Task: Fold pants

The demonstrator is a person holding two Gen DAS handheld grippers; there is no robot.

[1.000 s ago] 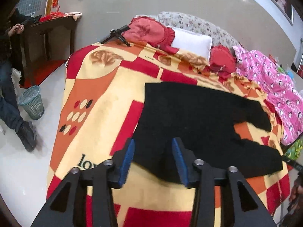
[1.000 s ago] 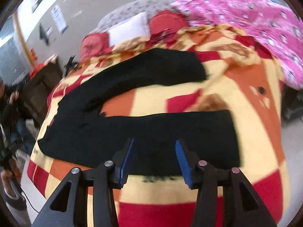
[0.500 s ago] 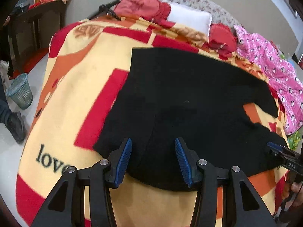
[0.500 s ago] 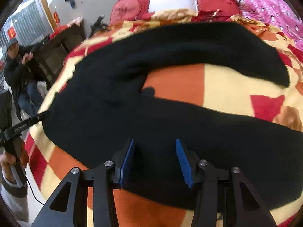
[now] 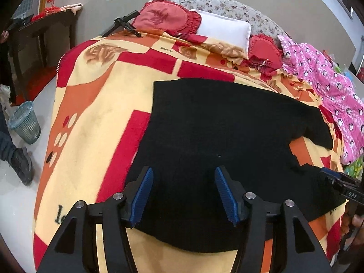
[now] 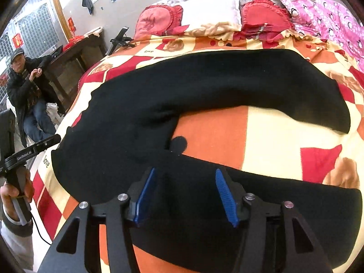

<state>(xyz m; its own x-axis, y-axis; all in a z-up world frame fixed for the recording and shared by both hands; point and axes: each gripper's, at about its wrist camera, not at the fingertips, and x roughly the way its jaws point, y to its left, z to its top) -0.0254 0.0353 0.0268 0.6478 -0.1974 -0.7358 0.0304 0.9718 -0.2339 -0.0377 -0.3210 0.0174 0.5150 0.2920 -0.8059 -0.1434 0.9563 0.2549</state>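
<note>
You are bringing both grippers, left [image 5: 183, 195] and right [image 6: 185, 195], jaws just widened and empty, over the spread black pants [image 6: 204, 86]; gripping the near edge is coming next.

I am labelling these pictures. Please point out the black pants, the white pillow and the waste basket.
black pants [image 5: 227, 132]: left wrist view, middle of the cloth.
white pillow [image 6: 209, 9]: right wrist view, its front face.
waste basket [image 5: 26, 122]: left wrist view, its mesh wall.

The bed [image 5: 95, 104] carries a red, orange and cream blanket. At 12 o'clock: 2 red cushions [image 5: 166, 18], 1 white pillow [image 5: 223, 31]. At 10 o'clock: dark wooden table [image 5: 47, 29], grey wall [image 5: 109, 6]. At 9 o'clock: mesh wastebasket [image 5: 25, 122] on pale glossy floor [image 5: 16, 200].
</note>
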